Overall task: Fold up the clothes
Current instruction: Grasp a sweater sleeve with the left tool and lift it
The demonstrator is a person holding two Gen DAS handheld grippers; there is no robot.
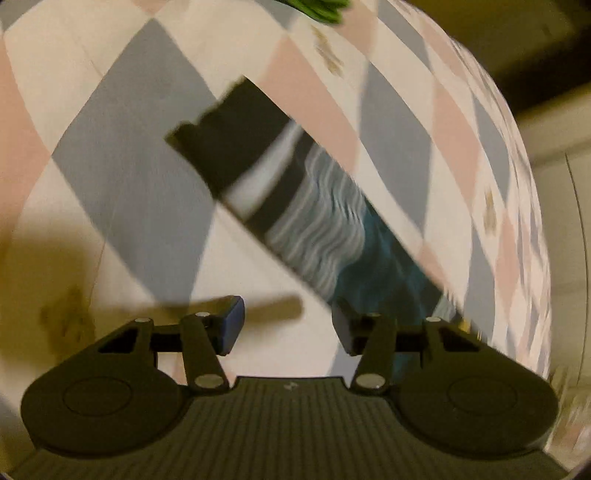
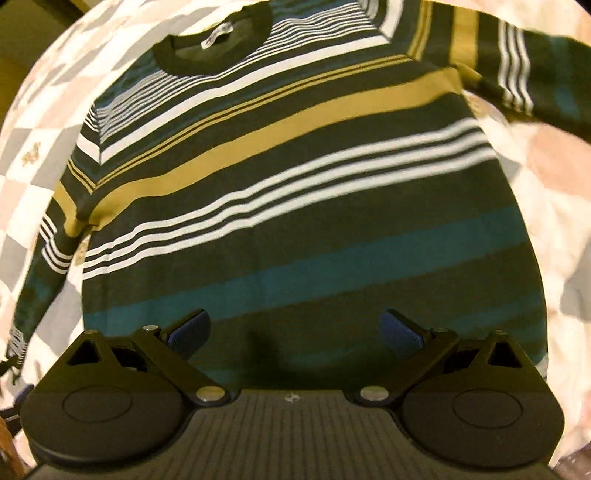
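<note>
Striped sweater [image 2: 295,177] lies flat on the diamond-patterned cloth [image 1: 140,177] (sleeves spread); left gripper [image 1: 288,326] and right gripper [image 2: 295,332] gape empty.

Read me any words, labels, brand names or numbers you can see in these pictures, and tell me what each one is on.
No text can be read.
Neck label inside the collar of the striped sweater: a white tag, too small and blurred to read.
Small pale mark on the left tool's body: an emblem, not legible.
Patterned sheet: diamonds and gold motifs only, no words.
</note>
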